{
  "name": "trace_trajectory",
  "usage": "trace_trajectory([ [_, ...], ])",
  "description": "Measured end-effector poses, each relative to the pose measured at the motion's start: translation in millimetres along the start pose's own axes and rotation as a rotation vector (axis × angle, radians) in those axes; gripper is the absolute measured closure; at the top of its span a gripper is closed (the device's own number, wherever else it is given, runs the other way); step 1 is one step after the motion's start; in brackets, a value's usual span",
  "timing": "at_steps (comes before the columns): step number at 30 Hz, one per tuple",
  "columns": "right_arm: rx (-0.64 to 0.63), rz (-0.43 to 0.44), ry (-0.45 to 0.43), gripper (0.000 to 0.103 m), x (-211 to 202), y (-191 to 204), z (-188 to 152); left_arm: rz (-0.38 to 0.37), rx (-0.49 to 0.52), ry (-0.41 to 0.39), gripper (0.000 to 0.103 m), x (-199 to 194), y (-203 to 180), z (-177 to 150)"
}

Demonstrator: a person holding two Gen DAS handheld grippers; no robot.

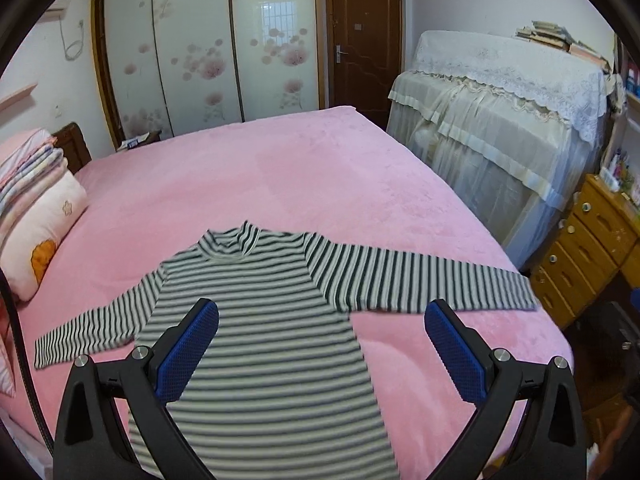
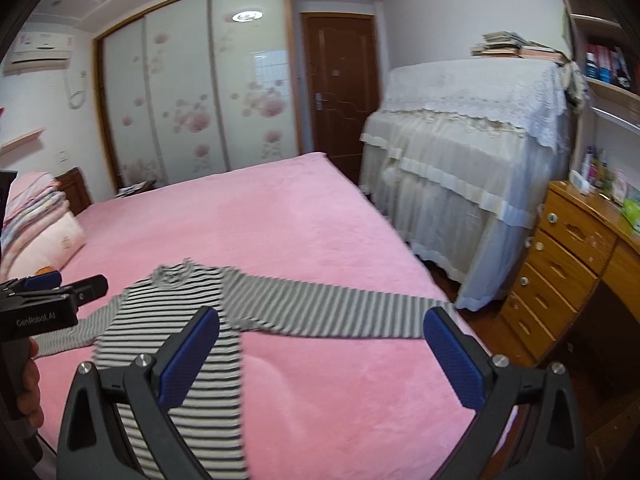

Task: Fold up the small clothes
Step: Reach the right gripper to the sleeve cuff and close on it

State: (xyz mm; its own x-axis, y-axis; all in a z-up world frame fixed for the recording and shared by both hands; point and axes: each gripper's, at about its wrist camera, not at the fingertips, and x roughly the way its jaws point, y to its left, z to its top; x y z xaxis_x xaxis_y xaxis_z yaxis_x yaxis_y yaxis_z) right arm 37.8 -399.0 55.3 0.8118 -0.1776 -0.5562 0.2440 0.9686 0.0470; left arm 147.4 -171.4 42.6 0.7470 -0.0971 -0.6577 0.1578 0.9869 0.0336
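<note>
A small black-and-white striped long-sleeved shirt (image 1: 260, 320) lies flat on the pink bed (image 1: 280, 176), collar away from me, both sleeves spread out sideways. My left gripper (image 1: 322, 312) hangs open above the shirt's body, nothing between its blue pads. In the right wrist view the same shirt (image 2: 176, 320) lies at lower left, its right sleeve (image 2: 332, 312) stretching toward the bed's right edge. My right gripper (image 2: 322, 314) is open above that sleeve and the bare bedspread (image 2: 320, 220). The left gripper (image 2: 60, 286) shows at the left edge, held by a hand (image 2: 30, 384).
Pillows and folded bedding (image 1: 32, 208) are stacked at the bed's left end. A cloth-draped piece of furniture (image 1: 500, 128) stands right of the bed, with a wooden drawer unit (image 1: 580, 248) beside it. Sliding wardrobe doors (image 1: 200, 48) and a brown door (image 1: 360, 40) lie beyond.
</note>
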Motion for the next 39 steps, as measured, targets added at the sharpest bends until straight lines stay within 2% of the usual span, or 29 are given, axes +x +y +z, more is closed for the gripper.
trace_trajectory([
  [5,0.053,-0.080,0.012,0.001,43.7,-39.3,-2.7,0.003,0.012,0.020,0.001,66.6,-23.6,7.1],
  [10,0.130,-0.091,0.064,0.001,91.5,-75.4,-13.2,-0.067,-0.047,0.077,0.001,137.8,-44.9,2.4],
  [14,0.174,-0.157,0.112,0.001,127.3,-98.9,-28.3,-0.102,-0.082,0.127,0.001,185.7,-60.5,-10.8],
  [18,0.219,-0.141,0.163,0.001,159.4,-115.7,-48.0,-0.130,-0.107,0.188,0.001,232.8,-79.5,-28.6],
  [21,0.256,-0.125,0.217,0.009,185.2,-127.5,-67.1,-0.127,-0.093,0.216,0.001,260.5,-100.7,-38.5],
  [26,0.324,-0.111,0.300,0.010,216.9,-145.2,-93.8,-0.105,0.015,0.209,0.001,285.0,-148.5,-51.1],
  [29,0.383,-0.083,0.327,0.011,231.6,-159.1,-106.1,-0.072,0.106,0.202,0.001,294.3,-176.8,-57.8],
  [31,0.436,-0.063,0.346,0.014,243.0,-170.0,-113.3,-0.064,0.131,0.201,0.001,297.1,-186.9,-60.0],
  [34,0.520,-0.022,0.379,0.024,260.6,-184.3,-122.2,-0.061,0.141,0.203,0.001,297.8,-196.1,-61.2],
  [39,0.584,-0.010,0.360,0.028,277.7,-193.9,-126.1,-0.059,0.122,0.215,0.001,300.2,-200.0,-62.9],
])
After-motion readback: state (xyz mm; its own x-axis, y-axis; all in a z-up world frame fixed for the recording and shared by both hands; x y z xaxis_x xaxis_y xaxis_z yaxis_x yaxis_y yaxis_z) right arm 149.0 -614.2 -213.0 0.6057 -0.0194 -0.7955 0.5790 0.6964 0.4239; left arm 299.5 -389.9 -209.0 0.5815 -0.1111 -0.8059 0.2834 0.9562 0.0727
